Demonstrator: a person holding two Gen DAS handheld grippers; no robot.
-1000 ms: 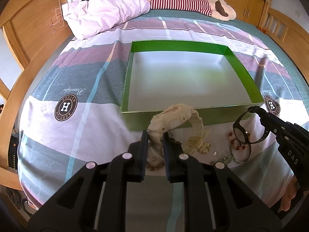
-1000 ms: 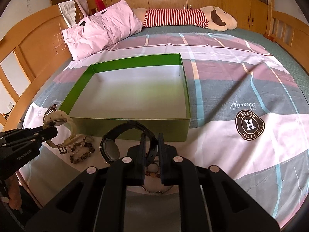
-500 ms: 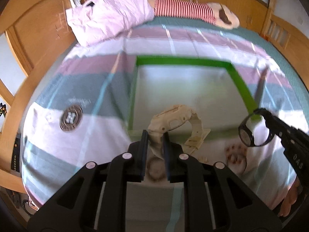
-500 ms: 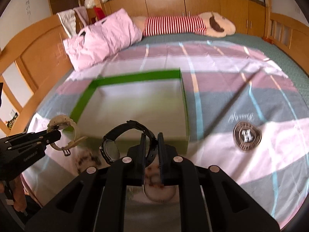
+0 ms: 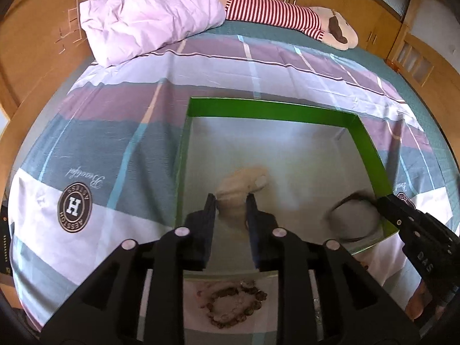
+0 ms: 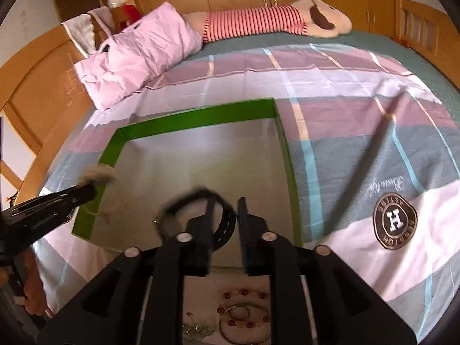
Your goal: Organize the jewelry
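A green box [image 5: 273, 108] with a pale bottom lies on the bed; it also shows in the right wrist view [image 6: 198, 118]. My left gripper [image 5: 231, 198] is open over the box, and a blurred cream watch [image 5: 243, 182] is just beyond its fingertips, loose from them. My right gripper [image 6: 225, 201] is open over the box, with a blurred black watch [image 6: 198, 210] between and left of its fingers. The black watch also shows in the left wrist view [image 5: 352, 217] by the right gripper's tip.
A brown bead bracelet [image 5: 233, 306] lies on the bedsheet in front of the box. An amber bead bracelet and a metal ring [image 6: 244, 313] lie under the right gripper. A pink pillow [image 5: 149, 14] and a striped plush toy [image 5: 287, 18] lie at the bed's far end.
Both grippers moved forward over the box and opened. The cream watch and the black watch have left the jaws and are blurred, dropping into the box.
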